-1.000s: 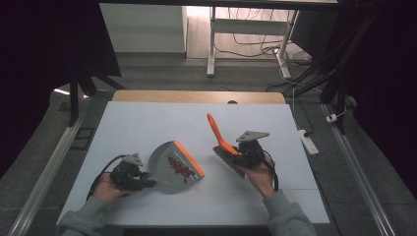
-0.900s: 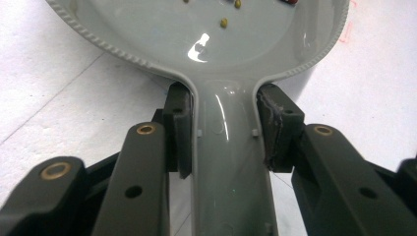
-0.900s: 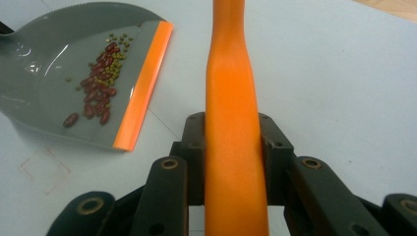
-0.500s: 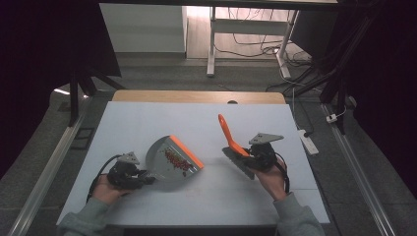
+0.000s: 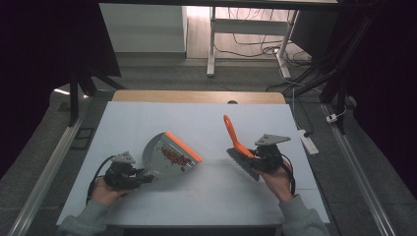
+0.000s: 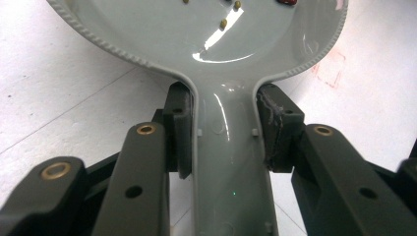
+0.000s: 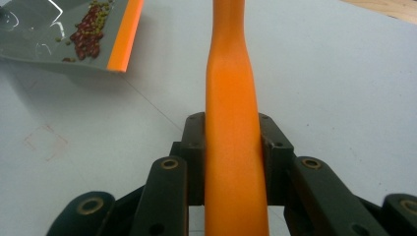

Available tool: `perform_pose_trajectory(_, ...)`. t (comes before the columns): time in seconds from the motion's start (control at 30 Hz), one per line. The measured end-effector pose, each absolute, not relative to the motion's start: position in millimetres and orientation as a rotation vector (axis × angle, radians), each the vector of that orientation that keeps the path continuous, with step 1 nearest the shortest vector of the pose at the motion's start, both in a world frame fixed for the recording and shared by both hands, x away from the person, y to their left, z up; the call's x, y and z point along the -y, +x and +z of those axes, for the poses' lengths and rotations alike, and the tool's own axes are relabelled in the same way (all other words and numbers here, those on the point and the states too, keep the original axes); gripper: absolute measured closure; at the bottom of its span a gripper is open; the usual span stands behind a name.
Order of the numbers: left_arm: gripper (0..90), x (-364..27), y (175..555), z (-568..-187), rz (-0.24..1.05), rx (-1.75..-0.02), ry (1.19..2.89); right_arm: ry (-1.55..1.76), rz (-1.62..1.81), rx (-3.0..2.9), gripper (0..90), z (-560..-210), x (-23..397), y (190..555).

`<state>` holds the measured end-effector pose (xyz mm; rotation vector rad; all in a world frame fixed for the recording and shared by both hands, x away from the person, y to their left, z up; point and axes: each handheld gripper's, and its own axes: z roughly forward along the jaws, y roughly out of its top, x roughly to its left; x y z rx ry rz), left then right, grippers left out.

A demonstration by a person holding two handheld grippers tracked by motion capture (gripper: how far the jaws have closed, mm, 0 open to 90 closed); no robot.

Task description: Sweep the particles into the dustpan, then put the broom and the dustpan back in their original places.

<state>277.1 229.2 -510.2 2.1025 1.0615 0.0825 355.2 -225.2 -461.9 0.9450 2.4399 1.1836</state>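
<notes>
We pinch the grey plastic dustpan (image 5: 169, 157) by its handle in our left gripper (image 5: 129, 174) (beans inside). Our right gripper (image 5: 259, 158) clamps the orange-handled brush (image 5: 235, 140), well right of the pan's orange lip.

Left hand (image 5: 104, 191) is seen low at the near left of the desk, forearm entering from the bottom edge. The left gripper (image 6: 223, 130) is held level, jaws pointing right, clamped on the glossy grey plastic dustpan handle (image 6: 228, 162). Right hand (image 5: 276, 179) is raised at the near right; the right gripper (image 7: 231, 147) is closed on the orange plastic brush handle (image 7: 231, 98), jaws angled up-left.
</notes>
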Motion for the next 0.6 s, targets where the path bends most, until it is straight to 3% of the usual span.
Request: perform_pose_trajectory(0.6, 61.9, -235.7, 262.0, -506.4, 0.124, -1.166, 1.991, 0.946, 1.208, -2.473, 70.5, -457.6, 233.2, 346.4)
